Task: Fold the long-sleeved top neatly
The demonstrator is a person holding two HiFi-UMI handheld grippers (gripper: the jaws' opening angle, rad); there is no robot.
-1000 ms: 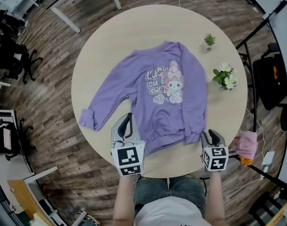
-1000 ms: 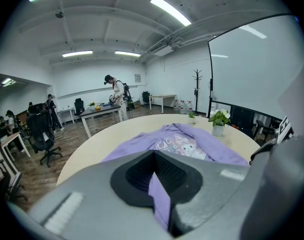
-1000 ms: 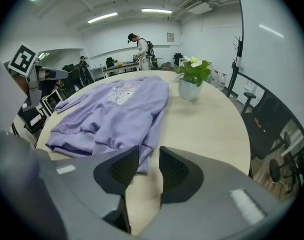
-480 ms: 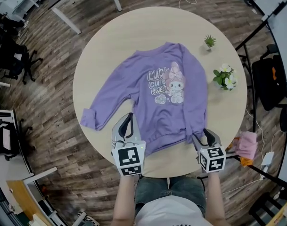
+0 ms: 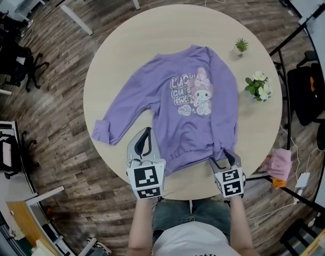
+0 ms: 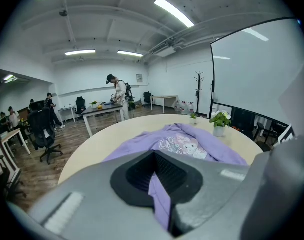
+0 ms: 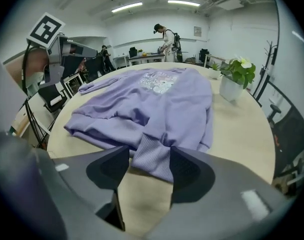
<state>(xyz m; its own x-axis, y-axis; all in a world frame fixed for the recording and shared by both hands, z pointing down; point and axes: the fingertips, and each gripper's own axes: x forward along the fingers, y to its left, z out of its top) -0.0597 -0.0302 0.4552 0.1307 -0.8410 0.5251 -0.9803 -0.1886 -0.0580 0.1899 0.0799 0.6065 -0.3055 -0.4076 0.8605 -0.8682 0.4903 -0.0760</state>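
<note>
Top (image 5: 189, 111): purple, long-sleeved, spread print-up on round table (image 5: 151, 31), hem (image 5: 191, 162) along near edge. L gripper (image 5: 144, 137) clamped tight on hem's left corner (fabric pinched betw. jaws). R gripper (image 5: 224, 157) at hem's right corner, jaws wide, just been opening. Ribbed cuff (image 7: 152, 156) lies betw. them, pads not pressing it. Flowering pot plant (image 5: 257, 87) near right edge.

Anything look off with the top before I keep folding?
The top lies skewed on the table. One sleeve sprawls out to the table's edge, its cuff looking turned back; the other sleeve is doubled down along the body.
</note>
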